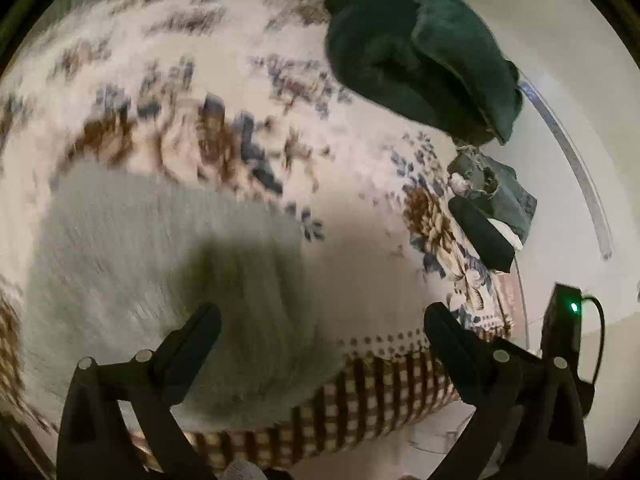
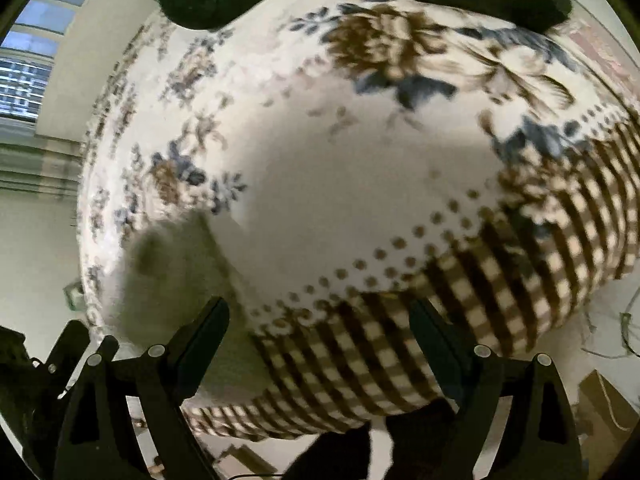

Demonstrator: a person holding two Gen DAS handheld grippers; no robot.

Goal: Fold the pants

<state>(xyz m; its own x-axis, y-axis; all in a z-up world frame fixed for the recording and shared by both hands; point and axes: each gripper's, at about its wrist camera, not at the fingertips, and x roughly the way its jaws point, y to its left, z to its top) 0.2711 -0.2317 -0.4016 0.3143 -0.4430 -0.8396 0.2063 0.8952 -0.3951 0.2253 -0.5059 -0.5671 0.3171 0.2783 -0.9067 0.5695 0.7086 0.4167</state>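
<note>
**Bed, pale walls, window at ten o'clock**

You're over a bed [image 2: 360,184] spread with a white floral blanket [image 1: 224,80], brown-checked along its near edge. In your right wrist view, a window [image 2: 28,68] shows at ten o'clock beside cream walls [image 2: 100,52]. In your left view, a pale wall [image 1: 572,32] fills one to three o'clock, and dark green bedding [image 1: 420,52] lies at one o'clock.

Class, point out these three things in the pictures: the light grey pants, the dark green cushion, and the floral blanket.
light grey pants [image 1: 160,264], left wrist view, middle of the fabric.
dark green cushion [image 1: 420,56], left wrist view, its top face.
floral blanket [image 2: 360,184], right wrist view, plain white patch.
</note>
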